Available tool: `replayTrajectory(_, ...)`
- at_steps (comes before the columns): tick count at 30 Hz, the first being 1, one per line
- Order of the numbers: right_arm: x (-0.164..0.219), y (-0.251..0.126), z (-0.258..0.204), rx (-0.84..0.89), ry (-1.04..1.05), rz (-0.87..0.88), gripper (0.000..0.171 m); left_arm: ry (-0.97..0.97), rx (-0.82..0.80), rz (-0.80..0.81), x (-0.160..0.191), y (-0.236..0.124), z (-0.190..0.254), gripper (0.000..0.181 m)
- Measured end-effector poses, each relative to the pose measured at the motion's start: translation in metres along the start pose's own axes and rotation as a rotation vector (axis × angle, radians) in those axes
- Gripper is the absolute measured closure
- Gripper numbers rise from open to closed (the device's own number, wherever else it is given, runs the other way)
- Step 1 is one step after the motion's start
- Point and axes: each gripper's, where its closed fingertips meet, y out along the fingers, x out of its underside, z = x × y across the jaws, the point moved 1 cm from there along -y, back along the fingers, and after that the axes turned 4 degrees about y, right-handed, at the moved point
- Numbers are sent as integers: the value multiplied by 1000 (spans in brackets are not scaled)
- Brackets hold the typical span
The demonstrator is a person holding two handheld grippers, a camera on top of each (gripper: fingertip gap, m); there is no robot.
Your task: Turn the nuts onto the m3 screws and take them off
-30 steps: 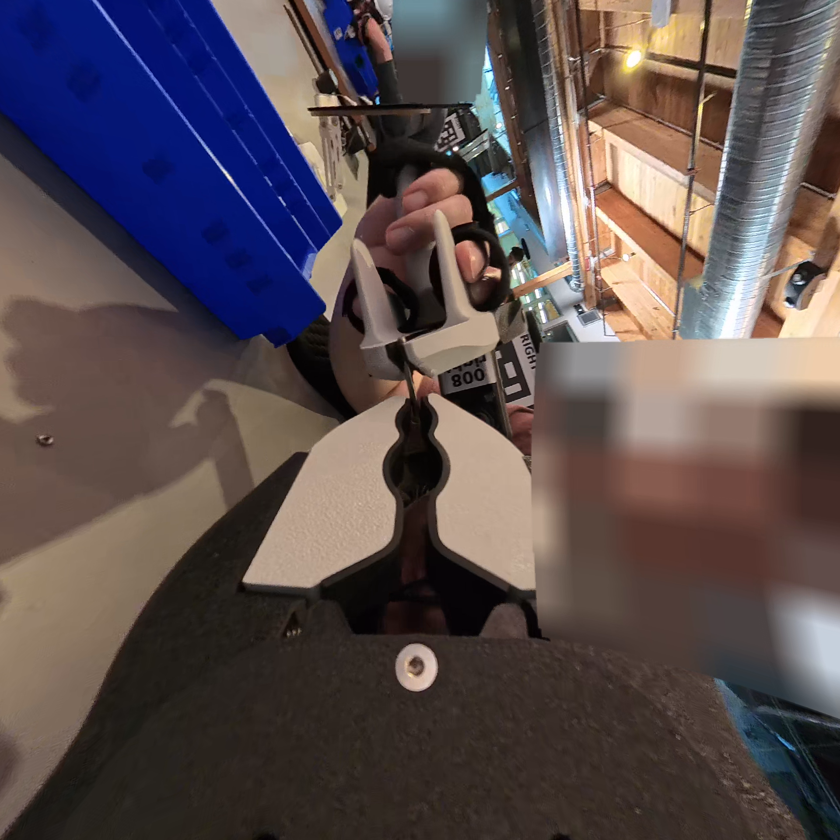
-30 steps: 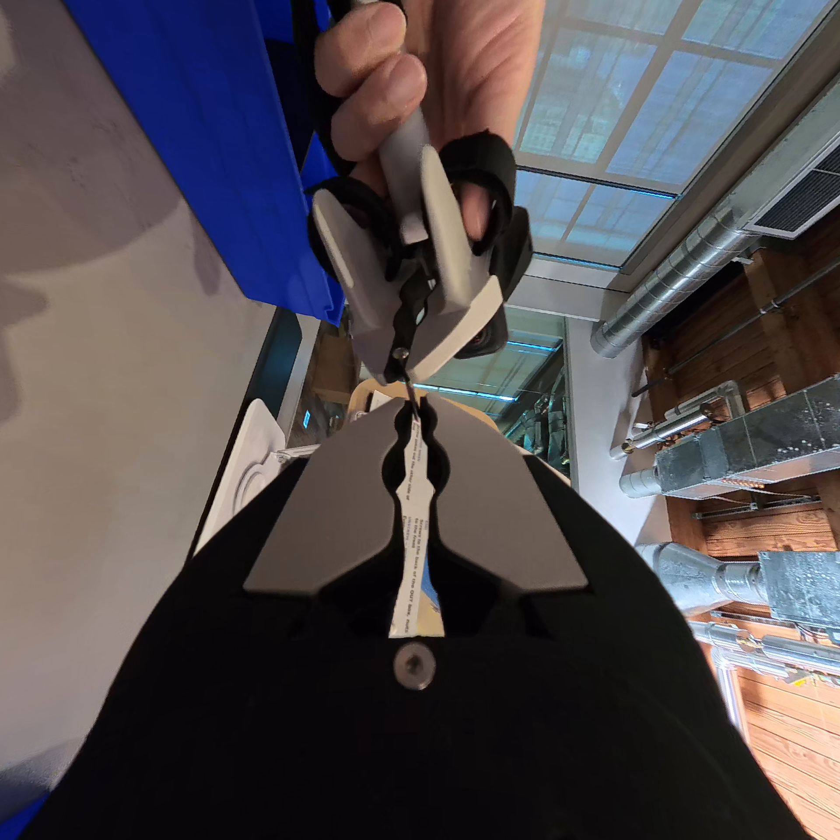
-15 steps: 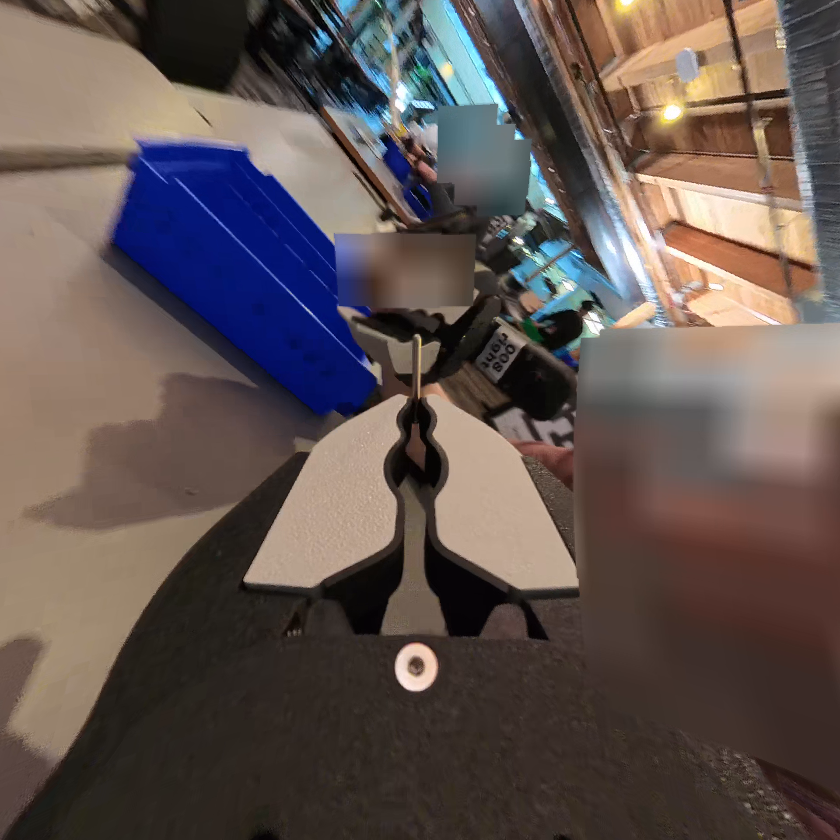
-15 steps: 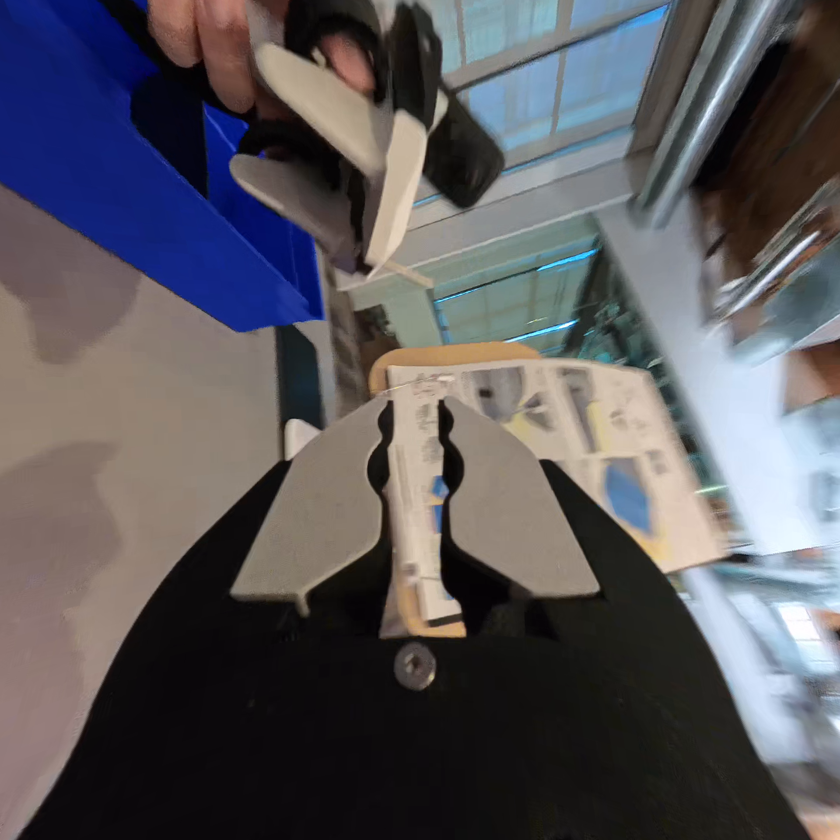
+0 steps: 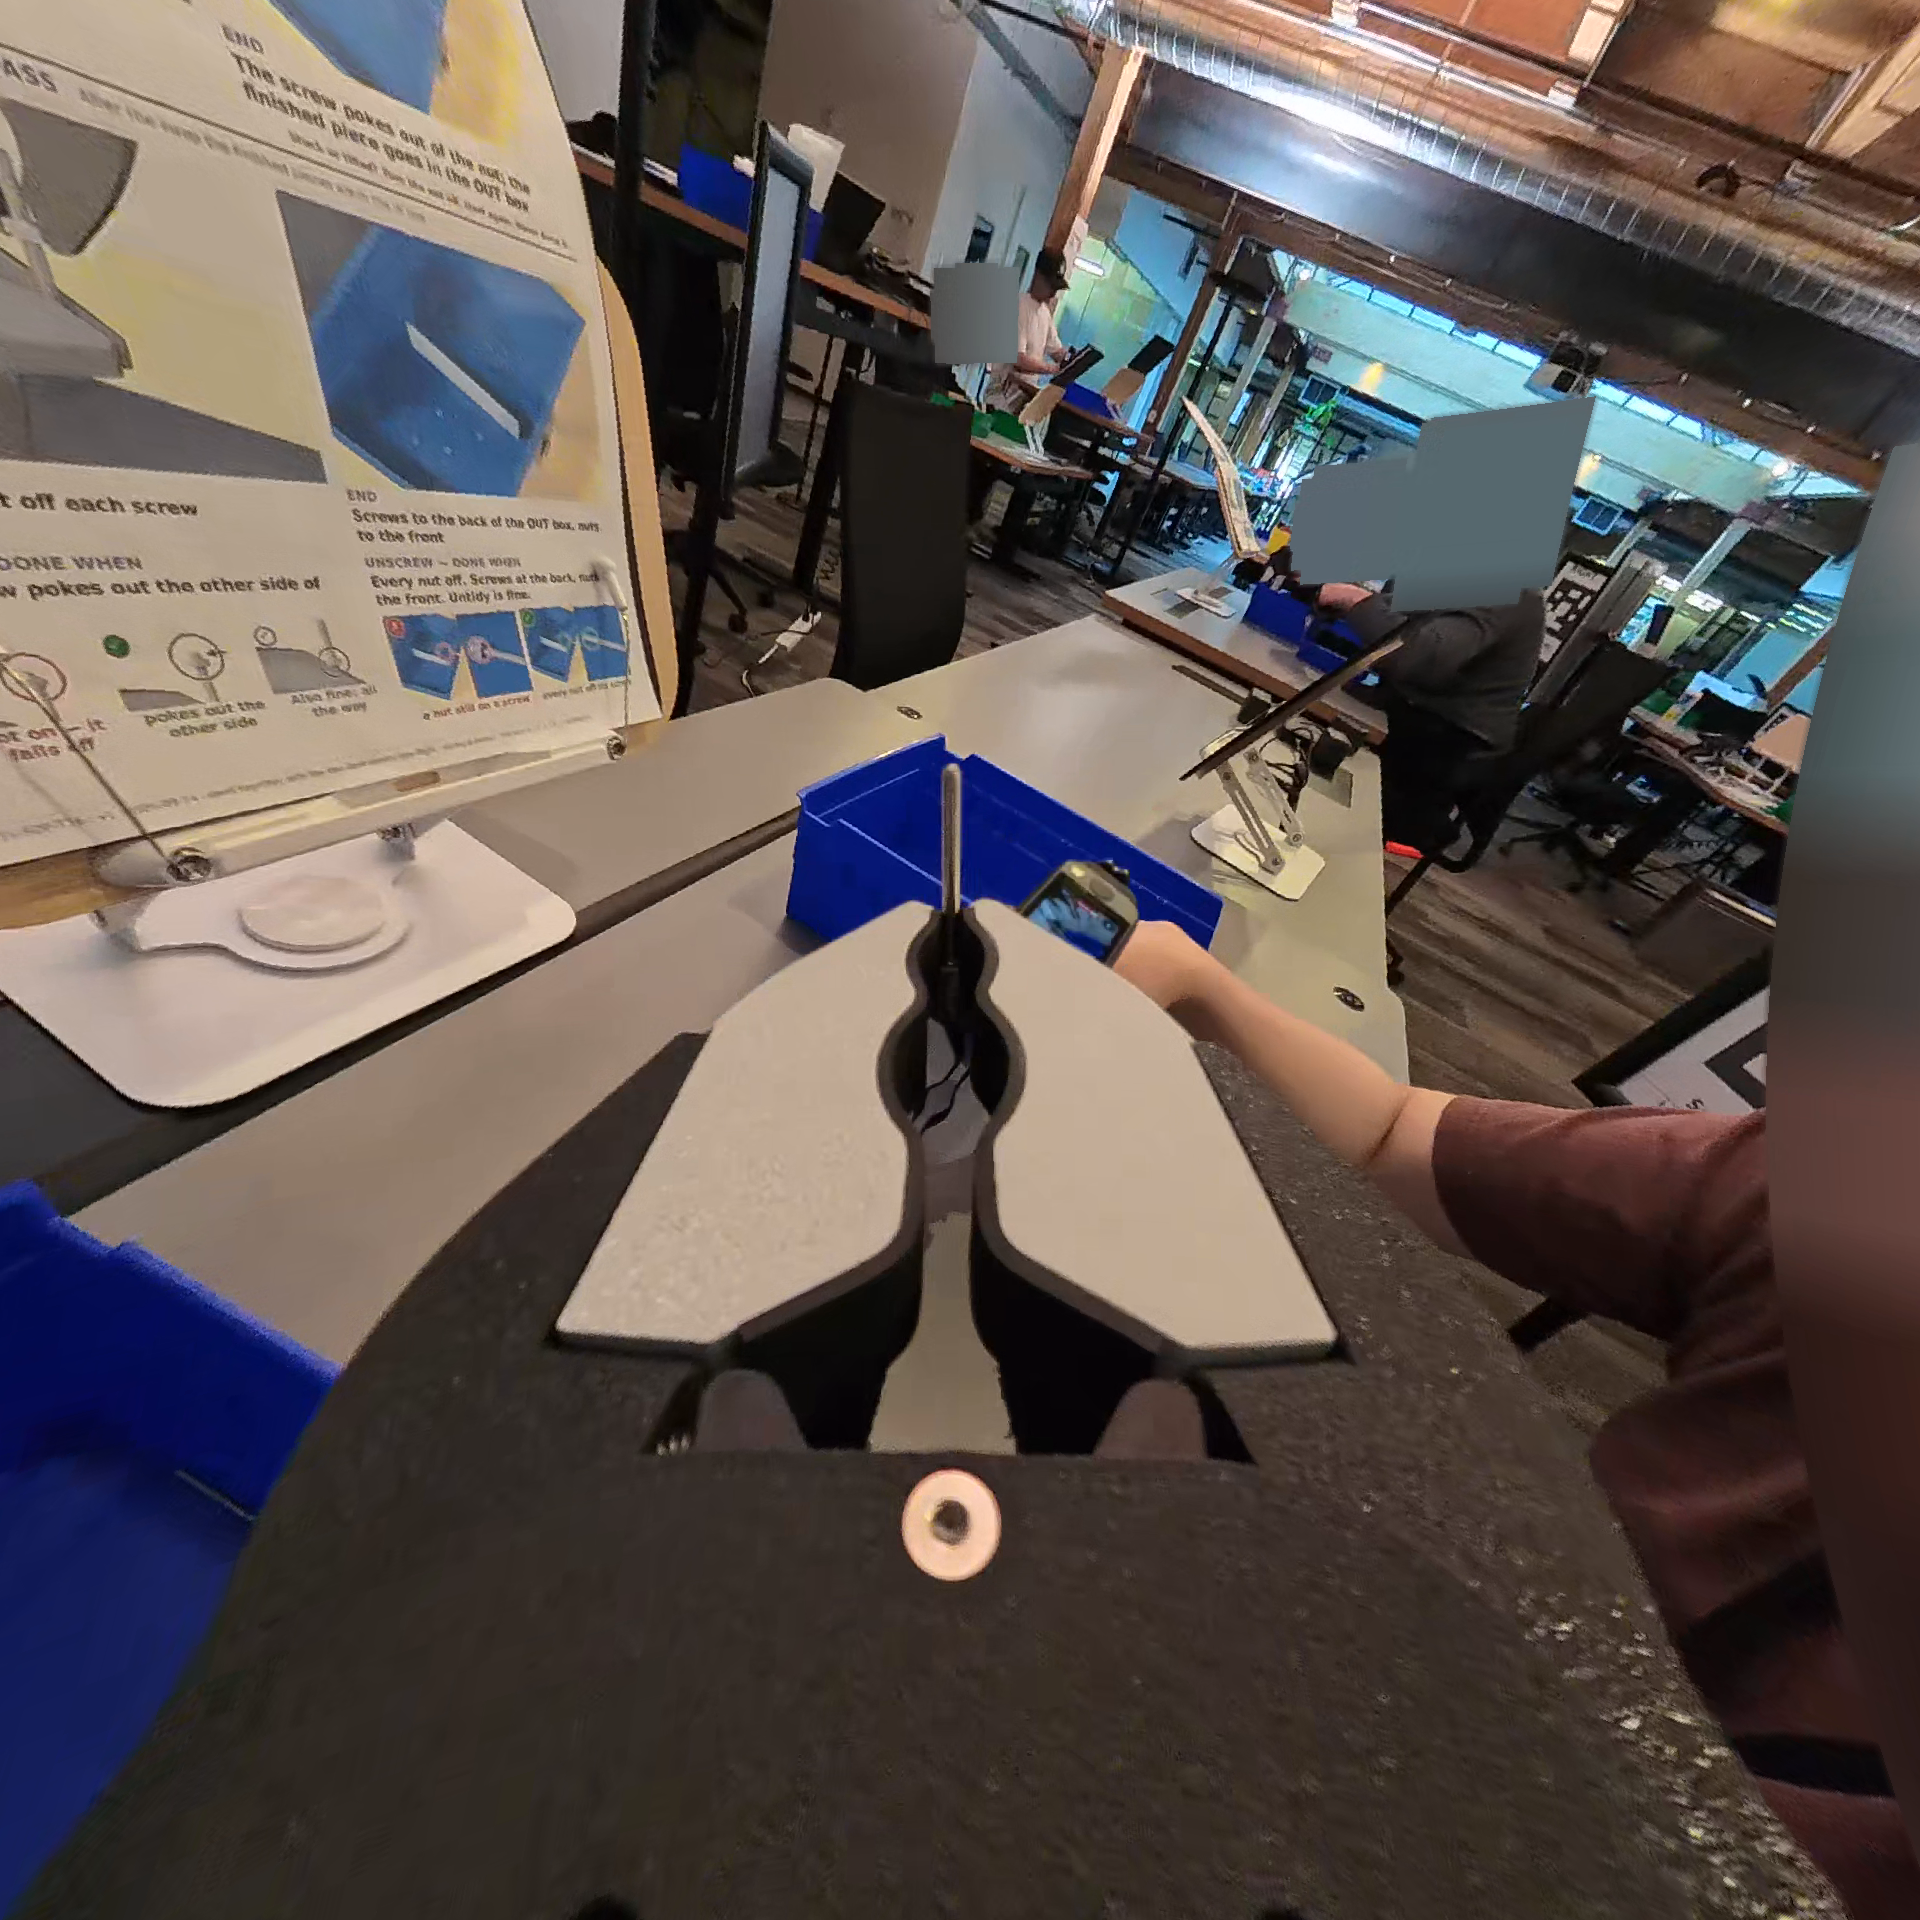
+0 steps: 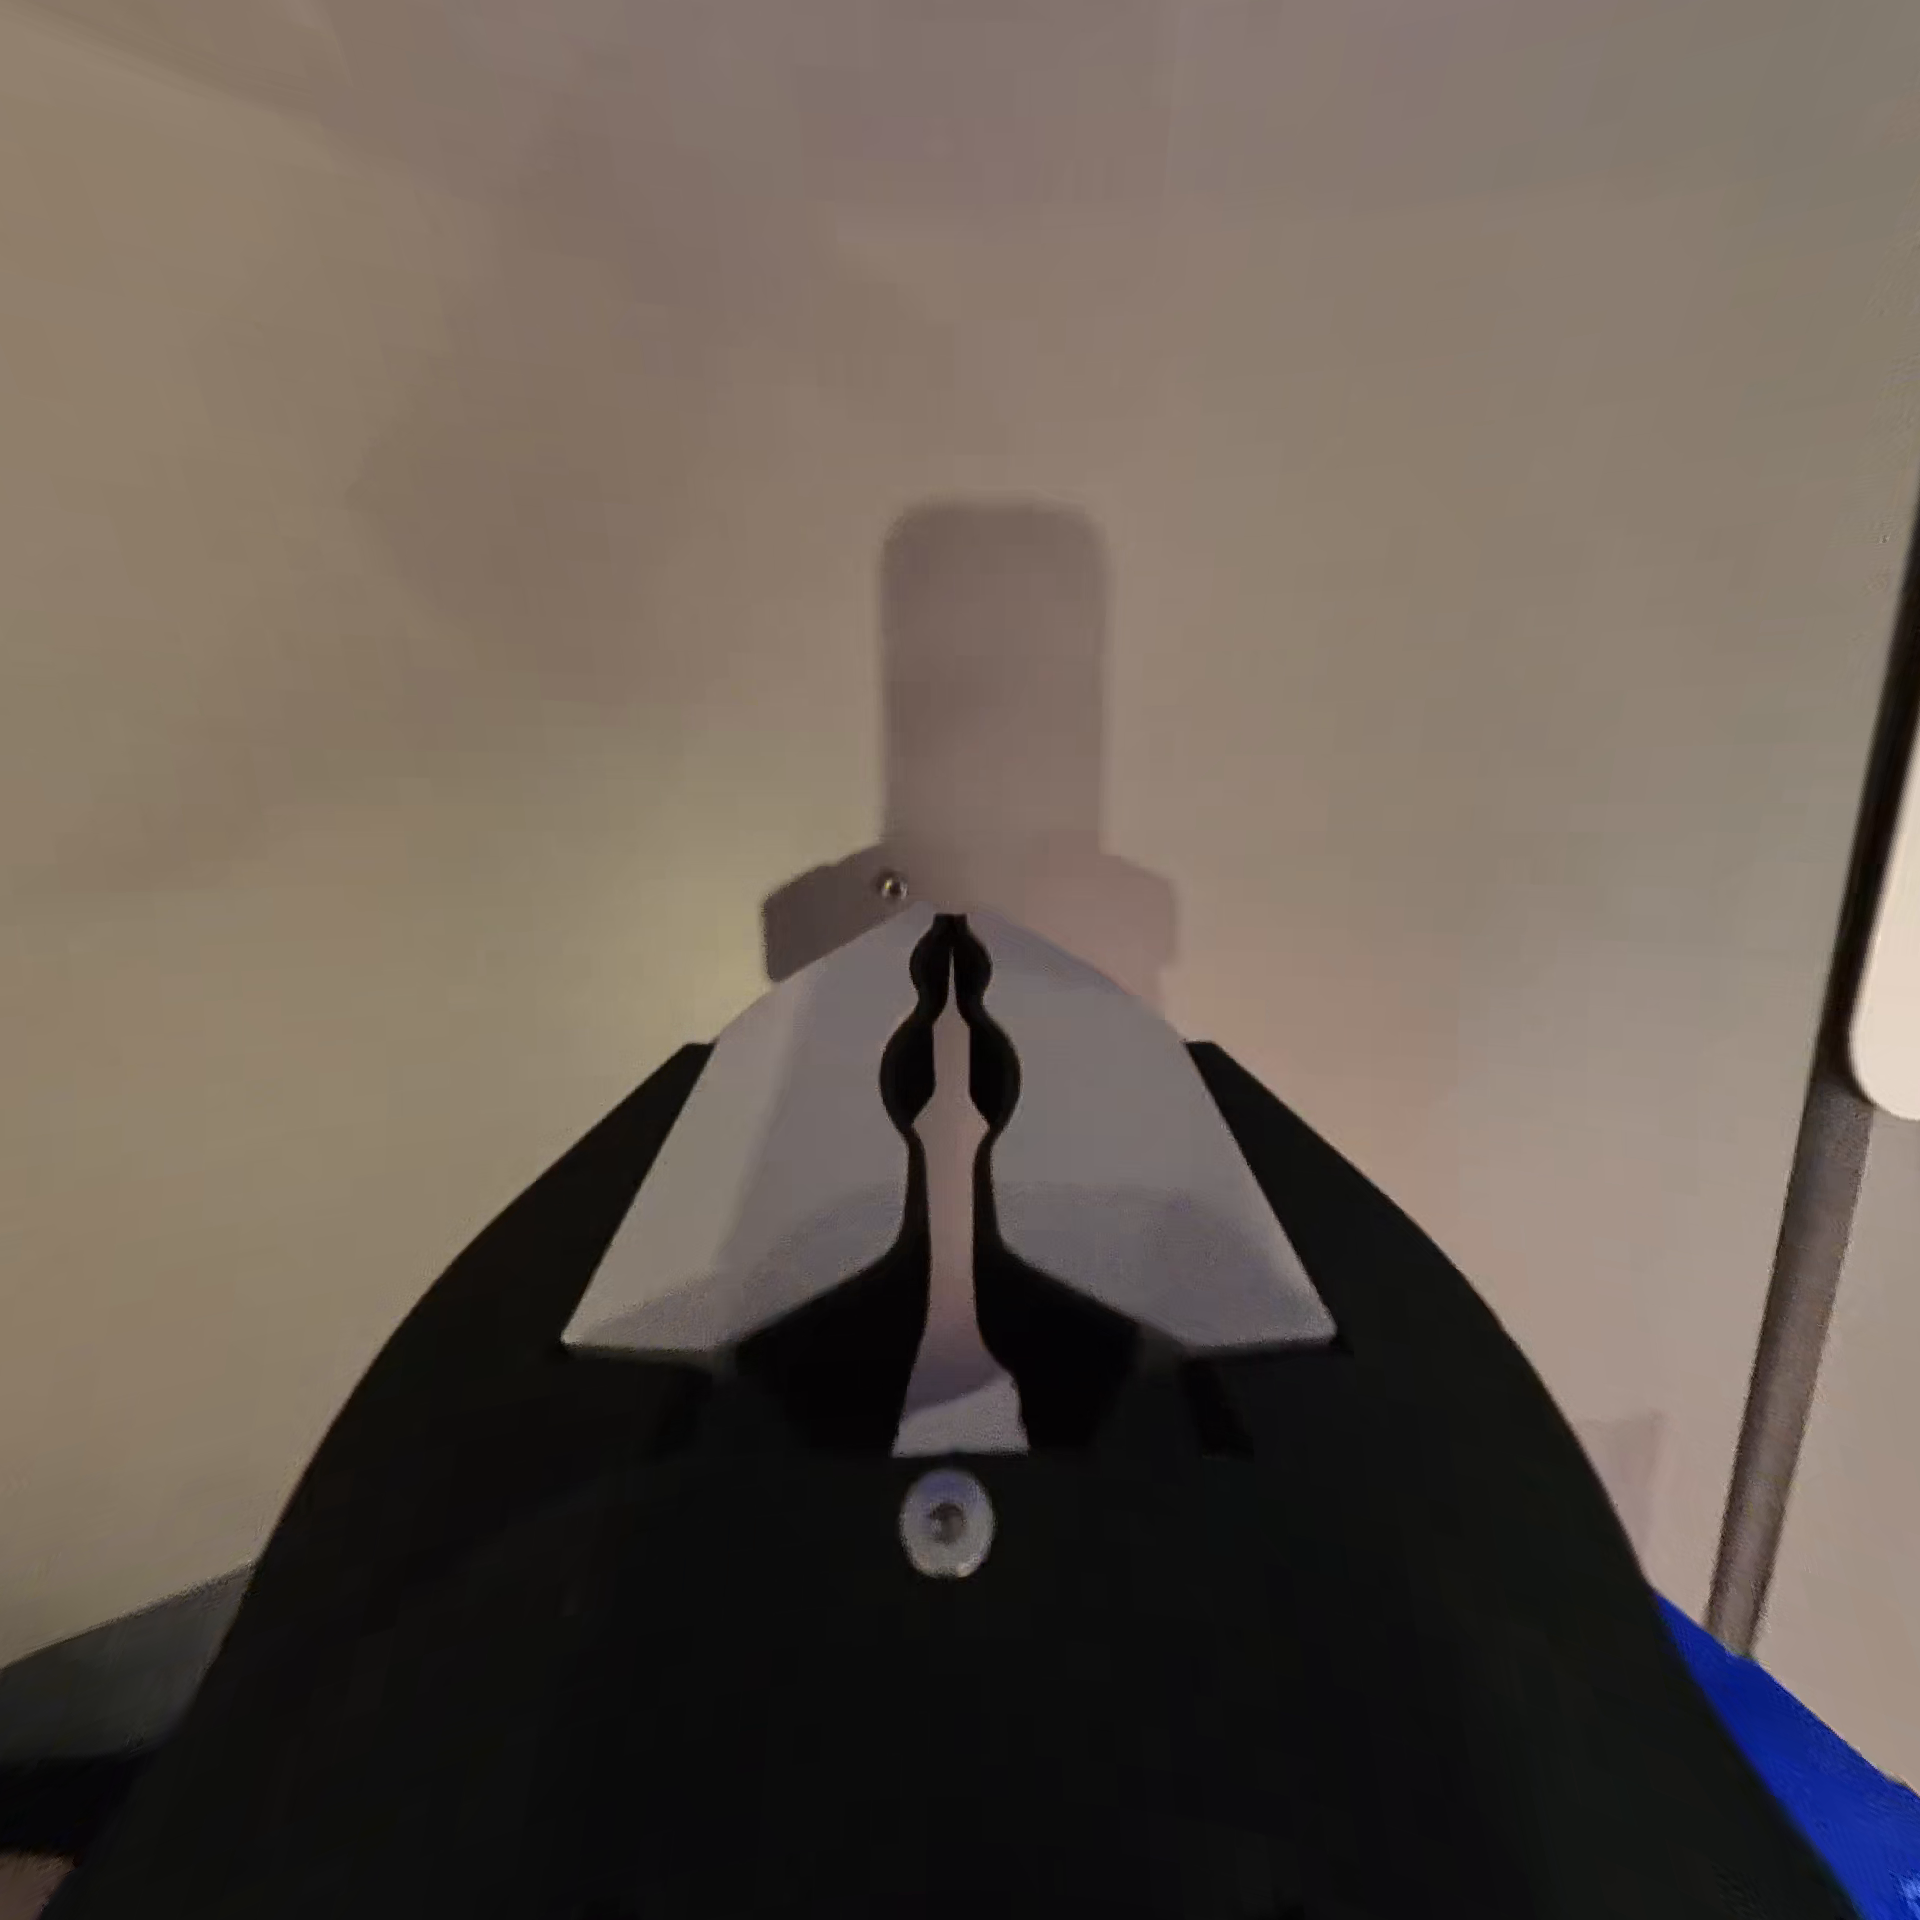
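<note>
My left gripper (image 5: 951, 914) is shut on a thin dark M3 screw (image 5: 951, 831) that sticks straight out past the tips, held above the grey table (image 5: 436, 1164). No nut shows on its visible shank. My right gripper (image 6: 951, 923) points down close to the grey table (image 6: 416, 623); its jaws meet at the tips with nothing showing between them. A small silver nut (image 6: 891, 886) lies on the table just left of the right gripper's tips. In the left wrist view the person's right forearm (image 5: 1278, 1049) reaches forward past my left fingers.
A blue bin (image 5: 1018, 842) stands behind the screw and another blue bin (image 5: 94, 1382) at lower left. An instruction sheet on a white stand (image 5: 281, 966) is at the left. In the right wrist view a table seam (image 6: 1808, 1091), the white stand base (image 6: 1896, 987) and a blue bin corner (image 6: 1766, 1756) lie to the right. One gripper's finger ends stand about 30 cm off the other's.
The two grippers have parted. My left gripper swung upright, still holding the screw. My right gripper came off the screw and dropped to the table, where a nut now lies.
</note>
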Motion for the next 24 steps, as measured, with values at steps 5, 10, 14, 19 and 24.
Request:
replayTrajectory(5,5,16,-3,72,-11,-143,164,-2,-25,2,-2,-5,-2,179)
replayTrajectory(10,6,27,-3,8,202,-156,158,-20,-36,-1,-3,-10,-2,179)
replayTrajectory(14,5,27,1,0,282,-138,156,-30,-30,-8,-2,-8,-1,179)
replayTrajectory(19,10,31,-5,-22,238,-177,150,-42,-16,-22,1,-3,-1,179)
replayTrajectory(24,8,34,-9,-24,209,-188,151,-45,-5,-32,3,0,1,179)
